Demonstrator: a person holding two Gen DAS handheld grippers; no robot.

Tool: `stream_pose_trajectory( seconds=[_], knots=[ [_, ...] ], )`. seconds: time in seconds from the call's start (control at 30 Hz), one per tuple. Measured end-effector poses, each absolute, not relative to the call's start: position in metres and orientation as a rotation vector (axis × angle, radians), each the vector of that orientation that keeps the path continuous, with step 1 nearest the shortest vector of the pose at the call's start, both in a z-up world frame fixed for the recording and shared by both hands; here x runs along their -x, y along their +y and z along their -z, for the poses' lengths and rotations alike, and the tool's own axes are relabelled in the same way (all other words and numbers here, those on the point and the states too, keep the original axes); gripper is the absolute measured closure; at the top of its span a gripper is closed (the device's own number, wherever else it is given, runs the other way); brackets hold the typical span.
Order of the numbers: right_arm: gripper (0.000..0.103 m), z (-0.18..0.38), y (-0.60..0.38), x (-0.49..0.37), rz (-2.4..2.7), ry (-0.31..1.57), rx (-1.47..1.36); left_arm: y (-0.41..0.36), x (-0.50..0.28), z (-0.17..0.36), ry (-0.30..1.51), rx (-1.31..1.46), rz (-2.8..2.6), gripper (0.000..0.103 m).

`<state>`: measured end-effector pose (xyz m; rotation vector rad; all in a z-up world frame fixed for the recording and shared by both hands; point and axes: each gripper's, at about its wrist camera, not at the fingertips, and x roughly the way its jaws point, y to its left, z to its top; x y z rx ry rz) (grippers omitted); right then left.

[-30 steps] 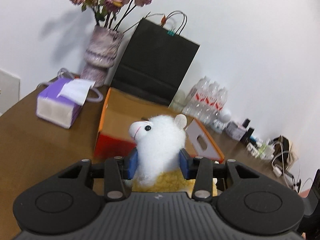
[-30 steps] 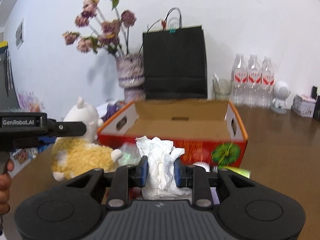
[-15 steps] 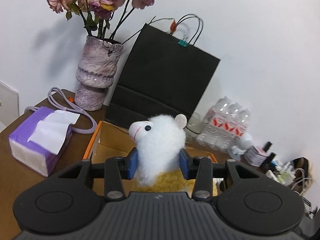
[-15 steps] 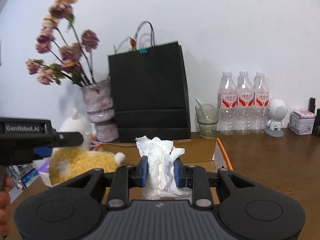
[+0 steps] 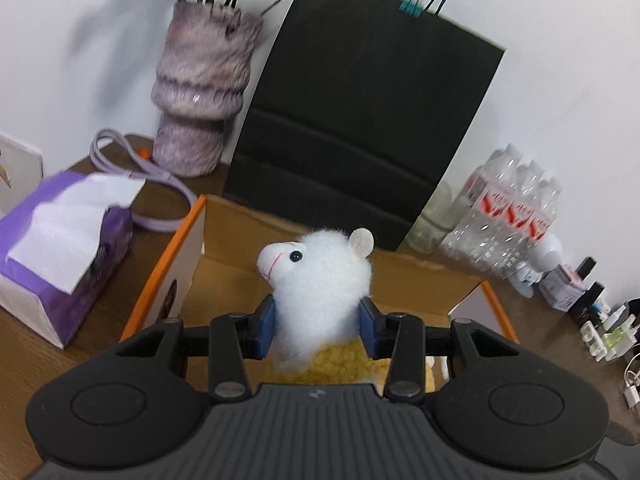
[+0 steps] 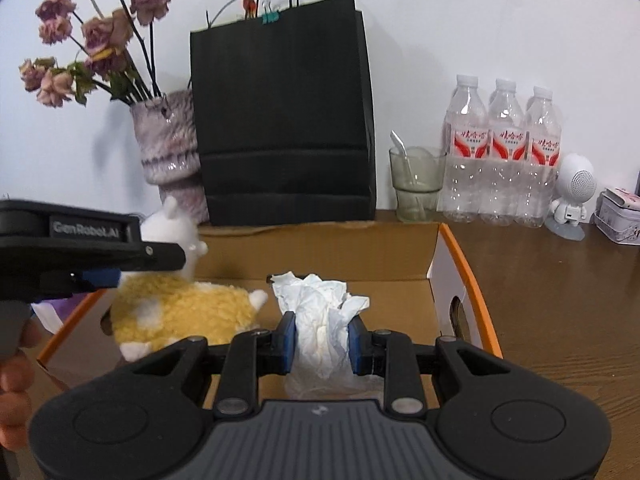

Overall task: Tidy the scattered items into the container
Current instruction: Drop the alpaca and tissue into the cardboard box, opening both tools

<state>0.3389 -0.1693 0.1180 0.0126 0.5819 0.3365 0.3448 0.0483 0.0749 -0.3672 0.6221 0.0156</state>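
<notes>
Left gripper (image 5: 318,330) fingers clamp plush alpaca (image 5: 320,276) at neck; right gripper (image 6: 322,344) fingers pinch crumpled tissue (image 6: 320,320). Both have moved from table side to above open cardboard box (image 6: 464,276) within last second. Items now hang over box interior; release looks like next step.

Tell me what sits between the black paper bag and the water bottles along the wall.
In the right wrist view, a clear glass cup with a spoon in it stands between the black paper bag and the water bottles.
</notes>
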Motion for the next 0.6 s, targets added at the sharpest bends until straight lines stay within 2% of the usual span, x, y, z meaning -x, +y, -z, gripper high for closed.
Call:
stream_pose_trajectory(
  seconds=[0.1,0.13,0.17,0.2,0.23,0.27,0.37,0.6],
  knots=[
    [0.062,-0.114,-0.169,-0.342,-0.33,0.613,-0.012,0.05,-0.345,-0.067,0.644,0.357,-0.041,0.057],
    [0.047,-0.113,-0.169,-0.342,-0.328,0.62,-0.007,0.051,-0.345,-0.065,0.656,0.352,-0.049,0.051],
    [0.028,-0.113,-0.168,-0.342,-0.324,0.623,0.0,0.053,-0.344,-0.065,0.662,0.348,-0.054,0.04],
    [0.019,-0.113,-0.167,-0.342,-0.32,0.624,0.008,0.054,-0.342,-0.065,0.66,0.343,-0.056,0.031],
    [0.007,-0.114,-0.166,-0.343,-0.319,0.626,0.015,0.055,-0.34,-0.066,0.655,0.335,-0.062,0.011],
    [0.006,-0.114,-0.166,-0.342,-0.322,0.626,0.021,0.056,-0.337,-0.067,0.644,0.326,-0.078,0.001],
    [0.0,-0.118,-0.166,-0.342,-0.323,0.637,0.025,0.058,-0.327,-0.075,0.596,0.29,-0.084,0.0],
    [0.0,-0.127,-0.172,-0.338,-0.308,0.632,0.014,0.059,-0.309,-0.082,0.592,0.239,-0.093,0.0]
  ],
)
